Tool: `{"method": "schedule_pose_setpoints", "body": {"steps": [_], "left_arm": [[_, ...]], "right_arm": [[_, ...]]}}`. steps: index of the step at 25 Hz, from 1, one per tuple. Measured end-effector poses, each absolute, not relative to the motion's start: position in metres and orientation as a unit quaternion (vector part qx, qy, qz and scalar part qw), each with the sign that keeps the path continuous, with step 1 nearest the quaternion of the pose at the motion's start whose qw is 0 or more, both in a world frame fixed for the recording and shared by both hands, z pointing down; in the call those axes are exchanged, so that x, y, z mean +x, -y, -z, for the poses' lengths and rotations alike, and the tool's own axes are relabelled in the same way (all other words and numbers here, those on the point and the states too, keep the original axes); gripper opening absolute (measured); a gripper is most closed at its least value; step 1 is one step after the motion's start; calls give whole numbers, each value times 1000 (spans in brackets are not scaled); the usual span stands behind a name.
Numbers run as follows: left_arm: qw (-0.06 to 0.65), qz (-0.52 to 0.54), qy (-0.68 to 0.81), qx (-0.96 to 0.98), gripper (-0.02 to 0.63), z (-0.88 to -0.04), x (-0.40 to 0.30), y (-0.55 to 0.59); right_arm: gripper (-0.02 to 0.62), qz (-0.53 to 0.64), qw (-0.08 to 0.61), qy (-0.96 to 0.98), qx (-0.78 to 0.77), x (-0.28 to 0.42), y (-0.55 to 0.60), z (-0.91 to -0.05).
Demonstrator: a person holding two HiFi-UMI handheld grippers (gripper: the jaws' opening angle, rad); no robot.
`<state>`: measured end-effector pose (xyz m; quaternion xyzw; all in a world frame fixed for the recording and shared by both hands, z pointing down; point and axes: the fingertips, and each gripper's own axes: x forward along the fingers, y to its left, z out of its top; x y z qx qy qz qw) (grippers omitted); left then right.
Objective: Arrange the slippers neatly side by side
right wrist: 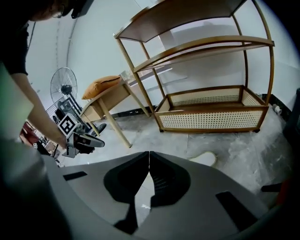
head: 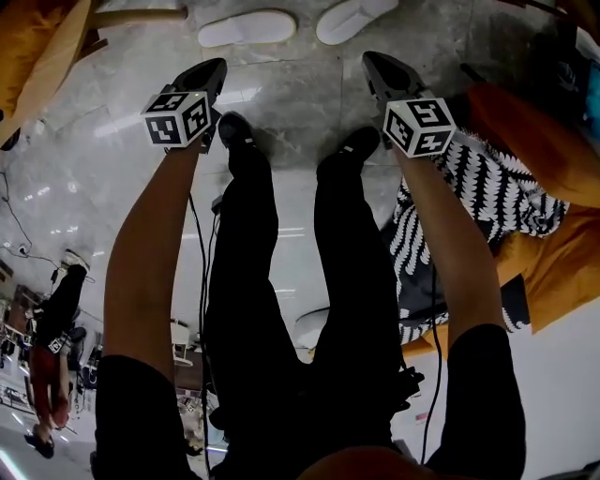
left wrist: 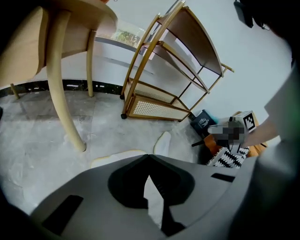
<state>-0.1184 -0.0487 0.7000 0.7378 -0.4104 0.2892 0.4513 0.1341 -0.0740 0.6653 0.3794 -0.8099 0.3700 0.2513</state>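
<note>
Fingers (left wrist: 89, 187) together, empty, on left gripper (head: 214, 70) and right gripper (head: 375, 64). Farther off we see white flat fabric left slipper (head: 247, 28), long axis left-right, nearer left gripper; matching right slipper (head: 354, 19), slanted, nearer right gripper.

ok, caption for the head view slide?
Left gripper and right gripper, both shut, empty, aimed at the left slipper and right slipper, unaligned on the stone floor.

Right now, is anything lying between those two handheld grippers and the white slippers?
Nothing visible does. Only bare grey marble floor separates the left gripper from the nearer white fabric slipper, and the right gripper from the other white slipper.
</note>
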Motion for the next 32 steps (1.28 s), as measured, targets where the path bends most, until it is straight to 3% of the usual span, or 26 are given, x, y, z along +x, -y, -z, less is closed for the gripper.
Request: {"method": "schedule_pose_setpoints", "body": {"steps": [29,32], "left_arm": [[462,-349,357,733,18,-862,-114,54],[465,-364,349,728,143,-873,-112,50]], "right_arm": [[31,-350,254,828,357,129,89,-795],[31,-353,254,825,361,131,91,-801]]}}
